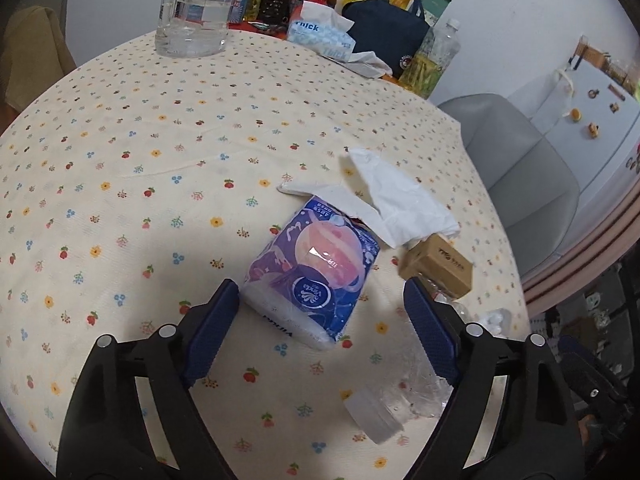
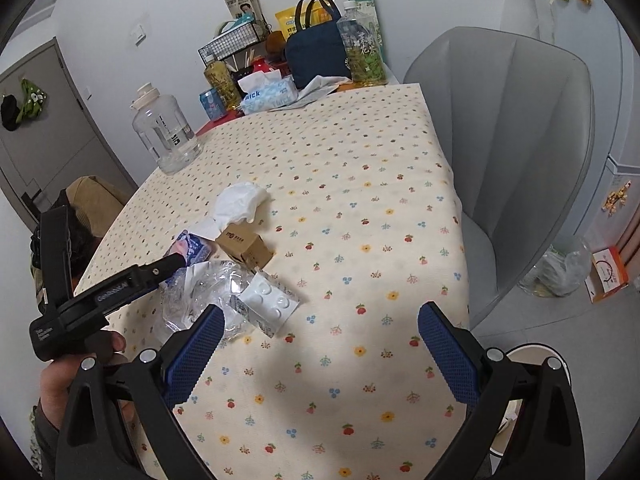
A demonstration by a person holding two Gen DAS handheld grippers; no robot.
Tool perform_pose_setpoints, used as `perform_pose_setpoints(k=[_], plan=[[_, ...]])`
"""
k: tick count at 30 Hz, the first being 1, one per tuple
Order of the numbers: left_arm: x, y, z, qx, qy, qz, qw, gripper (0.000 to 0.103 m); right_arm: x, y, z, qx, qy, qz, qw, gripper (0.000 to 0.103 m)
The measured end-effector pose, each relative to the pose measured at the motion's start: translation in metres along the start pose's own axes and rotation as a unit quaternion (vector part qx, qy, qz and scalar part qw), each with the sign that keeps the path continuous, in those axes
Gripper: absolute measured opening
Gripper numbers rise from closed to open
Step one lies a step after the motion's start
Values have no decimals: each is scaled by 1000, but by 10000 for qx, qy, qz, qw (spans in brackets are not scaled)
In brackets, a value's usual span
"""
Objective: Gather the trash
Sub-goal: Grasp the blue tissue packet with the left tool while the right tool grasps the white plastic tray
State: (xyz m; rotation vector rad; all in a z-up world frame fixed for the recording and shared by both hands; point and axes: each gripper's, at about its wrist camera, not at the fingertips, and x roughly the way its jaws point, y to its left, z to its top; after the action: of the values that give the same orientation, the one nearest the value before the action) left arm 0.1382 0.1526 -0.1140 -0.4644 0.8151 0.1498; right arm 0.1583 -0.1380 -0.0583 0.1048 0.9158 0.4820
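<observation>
A purple tissue pack (image 1: 316, 272) lies on the flowered tablecloth (image 1: 140, 184). My left gripper (image 1: 322, 292) stands open around its near end; the left pad is close to the wrapper and the right pad is well clear. Beyond the pack lie a crumpled white tissue (image 1: 400, 200) and a small cardboard box (image 1: 440, 264). A crushed clear plastic bottle (image 1: 384, 404) lies under the right finger. In the right wrist view the same pile shows with a white blister pack (image 2: 268, 304). My right gripper (image 2: 322, 312) hangs open over bare cloth to the right of the pile.
At the table's far end stand a clear water jug (image 2: 166, 132), a blue tissue box (image 2: 268, 94), a navy bag (image 2: 316, 56) and a green tea bottle (image 2: 362, 48). A grey chair (image 2: 512, 140) sits by the right edge. A plastic bag (image 2: 560, 272) lies on the floor.
</observation>
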Motion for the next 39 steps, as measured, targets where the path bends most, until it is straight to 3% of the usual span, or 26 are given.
perform_pose_setpoints(k=[6,8,11,16,23,26,30,39], plan=[[8,-12,2,484,5,443,9978,76,4,3,-2,-73,130,11,9999,95],[8,-11,3,521,-1,608,9968,59,6,8,-4,-170,168,53,9997,95],[5,-8,4,607,39,755,9953,44,8,15,-6,-287,230,122,9992,95],[-9,7,3,315,25,562,9979,25,19,26,-10,-439,372,133,9983,95],[-38,19,2,159,-227,468,9985,20,40,35,-6,-600,437,62,9972,90],[-48,22,5,77,-336,436,9985,19,49,31,-2,-496,520,22,9974,75],[-58,20,8,75,-429,345,9985,18,52,26,-1,-375,618,236,9971,25],[-67,-9,5,283,-494,27,9984,18,18,17,1,-376,289,344,9983,23]])
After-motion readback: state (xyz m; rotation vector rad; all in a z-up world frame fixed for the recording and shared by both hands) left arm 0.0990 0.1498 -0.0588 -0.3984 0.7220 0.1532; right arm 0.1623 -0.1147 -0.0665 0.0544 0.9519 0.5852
